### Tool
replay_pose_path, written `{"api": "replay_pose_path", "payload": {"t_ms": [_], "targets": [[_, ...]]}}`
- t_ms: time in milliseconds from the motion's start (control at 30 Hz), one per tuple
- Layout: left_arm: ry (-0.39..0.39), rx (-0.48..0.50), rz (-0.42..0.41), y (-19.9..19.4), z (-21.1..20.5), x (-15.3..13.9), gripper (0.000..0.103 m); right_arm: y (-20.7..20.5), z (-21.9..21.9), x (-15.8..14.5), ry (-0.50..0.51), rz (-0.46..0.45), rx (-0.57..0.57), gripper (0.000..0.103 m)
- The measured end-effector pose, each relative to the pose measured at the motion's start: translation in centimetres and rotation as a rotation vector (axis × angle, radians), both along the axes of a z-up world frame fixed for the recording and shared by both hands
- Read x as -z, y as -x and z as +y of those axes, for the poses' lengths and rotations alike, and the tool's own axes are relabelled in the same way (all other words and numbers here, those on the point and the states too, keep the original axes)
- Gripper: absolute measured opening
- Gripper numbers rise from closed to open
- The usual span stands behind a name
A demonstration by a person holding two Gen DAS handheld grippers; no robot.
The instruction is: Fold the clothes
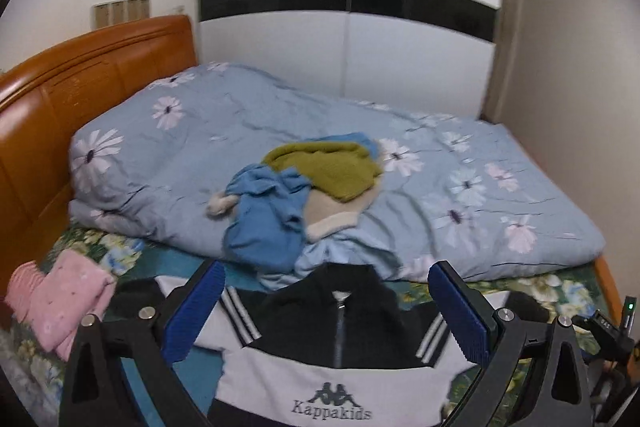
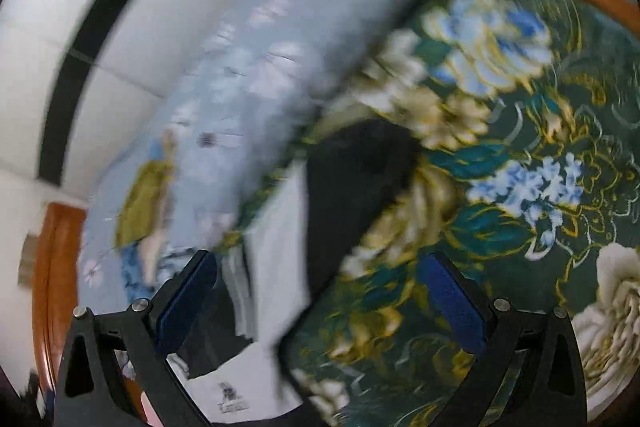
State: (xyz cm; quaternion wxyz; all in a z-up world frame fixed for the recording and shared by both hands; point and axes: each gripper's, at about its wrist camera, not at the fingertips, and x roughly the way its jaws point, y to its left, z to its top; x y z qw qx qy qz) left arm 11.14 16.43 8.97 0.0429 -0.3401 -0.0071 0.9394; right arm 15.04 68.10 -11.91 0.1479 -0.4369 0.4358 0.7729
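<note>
**Inspection: jacket laid out on bed, both grippers empty**

My left gripper (image 1: 326, 311) stood with its jaws spread wide, the blue pads (image 1: 196, 311) well apart and nothing between them in grip. It hung just above the black-and-white jacket (image 1: 332, 339), which lay flat and face up on the floral bedsheet (image 1: 100, 247) at the near edge of the bed, zip closed, collar pointing away from me, the "Kappakids" print nearest the camera. I could not tell whether the pads touched the cloth.

My right gripper (image 2: 320, 307) was likewise wide open and held nothing. Its view was tilted and badly blurred — I could make out one black sleeve (image 2: 352, 187) of the jacket stretched over the green floral sheet, lying between the open fingers but not clamped.

Beyond the jacket, a pale blue quilt (image 1: 280, 115) with white flowers lay heaped across the mattress. On it sat an unfolded pile — a blue garment (image 1: 260, 223), an olive-green knit (image 1: 332, 167) and a beige piece (image 1: 340, 211). A folded pink garment (image 1: 64, 299) rested on the sheet to the left, near the wooden headboard (image 1: 80, 87). A white wardrobe (image 1: 348, 27) stood behind the bed.
</note>
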Motion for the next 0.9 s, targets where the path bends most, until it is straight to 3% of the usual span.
{"api": "replay_pose_path", "payload": {"t_ms": [233,367,467,533,633,733,900], "targets": [[0.090,-0.054,-0.063,2.2,0.9,1.5,0.103,3.9,5.5,6.8,0.065,-0.136,0.051,0.103],[0.055,-0.033,-0.089,3.1,0.8,1.8,0.103,6.0,7.3,8.6,0.062,-0.130,0.025,0.100],[0.067,-0.036,-0.102,3.6,0.9,1.8,0.103,7.3,8.0,9.9,0.082,-0.141,0.005,0.078],[0.076,-0.046,-0.118,3.9,0.9,1.9,0.103,8.0,8.2,10.8,0.100,-0.154,-0.014,0.055],[0.069,-0.067,-0.139,4.2,0.5,2.0,0.103,8.3,8.2,11.7,0.139,-0.156,-0.005,0.036],[0.049,-0.084,-0.149,4.1,-0.1,2.0,0.103,7.9,8.2,11.5,0.181,-0.124,0.043,0.022],[0.029,-0.095,-0.150,3.3,-1.5,1.7,0.103,7.6,7.1,7.6,0.139,-0.046,0.023,0.015]]}}
